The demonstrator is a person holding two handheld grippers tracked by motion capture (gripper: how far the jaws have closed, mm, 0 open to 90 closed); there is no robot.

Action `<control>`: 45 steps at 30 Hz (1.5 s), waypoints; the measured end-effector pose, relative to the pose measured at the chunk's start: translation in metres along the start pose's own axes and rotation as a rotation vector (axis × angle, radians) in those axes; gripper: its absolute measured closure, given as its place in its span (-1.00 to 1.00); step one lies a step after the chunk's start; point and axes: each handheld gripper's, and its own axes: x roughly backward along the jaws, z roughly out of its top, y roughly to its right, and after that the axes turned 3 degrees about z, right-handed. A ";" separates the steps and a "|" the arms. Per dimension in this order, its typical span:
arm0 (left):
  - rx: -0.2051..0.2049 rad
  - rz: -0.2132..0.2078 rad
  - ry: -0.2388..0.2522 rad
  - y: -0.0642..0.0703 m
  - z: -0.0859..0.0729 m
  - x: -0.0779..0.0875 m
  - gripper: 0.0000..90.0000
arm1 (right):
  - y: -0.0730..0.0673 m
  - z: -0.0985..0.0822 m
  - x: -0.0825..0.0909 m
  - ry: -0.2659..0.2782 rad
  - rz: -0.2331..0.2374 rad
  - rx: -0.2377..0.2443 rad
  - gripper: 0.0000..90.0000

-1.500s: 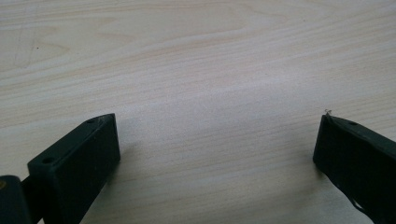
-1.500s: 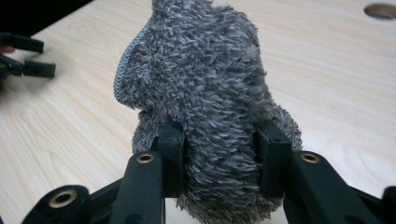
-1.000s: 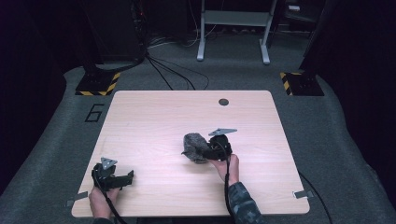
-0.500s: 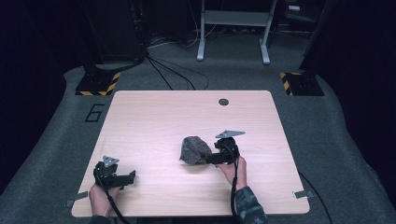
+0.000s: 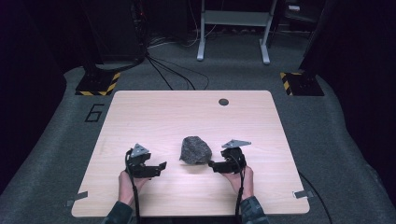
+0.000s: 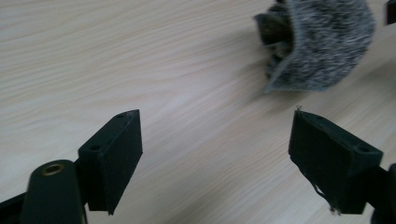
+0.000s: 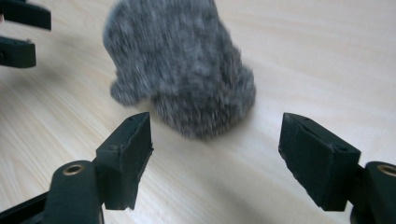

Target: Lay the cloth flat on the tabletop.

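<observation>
A grey fuzzy cloth lump (image 5: 196, 149) lies bunched on the wooden table (image 5: 140, 116), near the middle of its front half. My left gripper (image 5: 162, 166) hovers just left of the lump, jaws pointing toward it. They have just been closing a little, still open, with bare wood between them. In the left gripper view the cloth (image 6: 322, 42) lies ahead at the upper right of the left gripper (image 6: 215, 121). My right gripper (image 5: 212, 164) sits right of the lump. Its jaws have just been closing slightly and stand open, with nothing between them. The cloth (image 7: 187, 65) lies just beyond the right gripper (image 7: 215, 123).
A small dark round hole (image 5: 223, 101) sits near the table's far edge. Grey tape tabs mark the front corners (image 5: 303, 193). Beyond the table are cables, a metal stand (image 5: 233, 28) and yellow-black striped bases (image 5: 98, 86) on grey carpet.
The right gripper has let go of the cloth and drawn back to its right. The left hand has moved right and up the table, toward the cloth.
</observation>
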 end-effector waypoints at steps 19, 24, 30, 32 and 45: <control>-0.088 -0.148 -0.016 0.029 0.023 -0.053 0.55 | -0.014 -0.015 -0.043 -0.046 -0.091 0.007 0.18; -0.079 -0.133 -0.007 0.031 0.023 -0.055 0.92 | -0.012 -0.012 -0.048 -0.049 -0.081 -0.010 0.38; -0.081 -0.130 0.033 0.033 0.024 -0.050 0.96 | -0.009 -0.009 -0.050 -0.060 -0.083 0.032 0.83; -0.079 -0.118 0.044 0.034 0.024 -0.048 0.97 | -0.008 -0.009 -0.050 -0.062 -0.078 0.024 0.91; -0.057 -0.105 0.099 0.022 0.030 -0.026 0.97 | -0.005 0.002 -0.018 -0.011 -0.137 0.091 0.95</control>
